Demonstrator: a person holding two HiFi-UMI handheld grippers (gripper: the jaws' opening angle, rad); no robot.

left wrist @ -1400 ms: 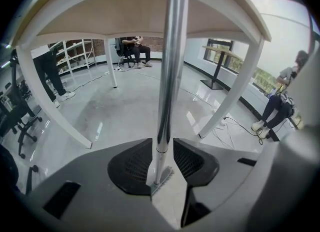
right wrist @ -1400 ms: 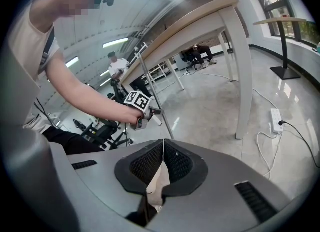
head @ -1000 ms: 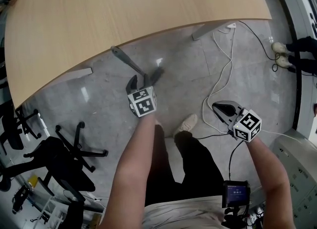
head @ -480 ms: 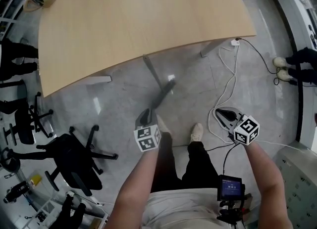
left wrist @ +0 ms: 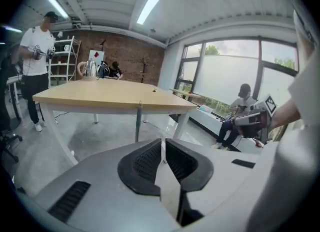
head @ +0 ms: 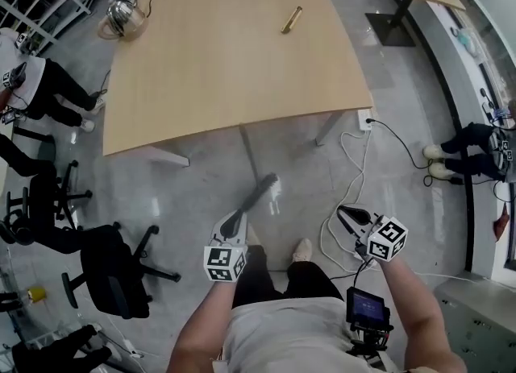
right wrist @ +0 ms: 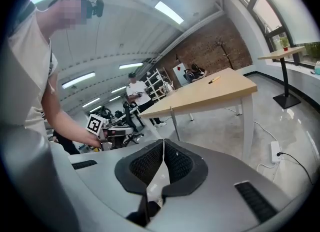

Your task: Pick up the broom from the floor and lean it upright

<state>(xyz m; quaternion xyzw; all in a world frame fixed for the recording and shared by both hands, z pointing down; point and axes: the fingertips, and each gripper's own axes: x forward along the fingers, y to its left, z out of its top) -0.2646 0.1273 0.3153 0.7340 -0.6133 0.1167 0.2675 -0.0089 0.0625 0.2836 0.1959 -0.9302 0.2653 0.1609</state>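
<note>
The broom [head: 256, 180] stands leaning against the front edge of the wooden table [head: 218, 65], dark brush end on the floor. Its thin pole [left wrist: 138, 121] shows upright at the table's edge in the left gripper view, and the pole [right wrist: 173, 121] appears likewise in the right gripper view. My left gripper [head: 235, 218] hangs a short way from the brush end without touching it; its jaws are closing, a narrow gap left and nothing between them [left wrist: 163, 148]. My right gripper [head: 344, 213] is shut and empty [right wrist: 163, 151], off to the broom's right.
White cables [head: 348, 162] and a power strip [head: 365, 119] lie on the floor right of the broom. A black office chair [head: 113, 271] stands at the left. People stand at the far left [head: 36, 89] and right [head: 463, 150]. A kettle [head: 121, 15] sits on the table.
Both grippers have risen and drawn back from the broom. The left jaws, wide open beside the broom before, have narrowed. The broom stays leaning on the table edge.
</note>
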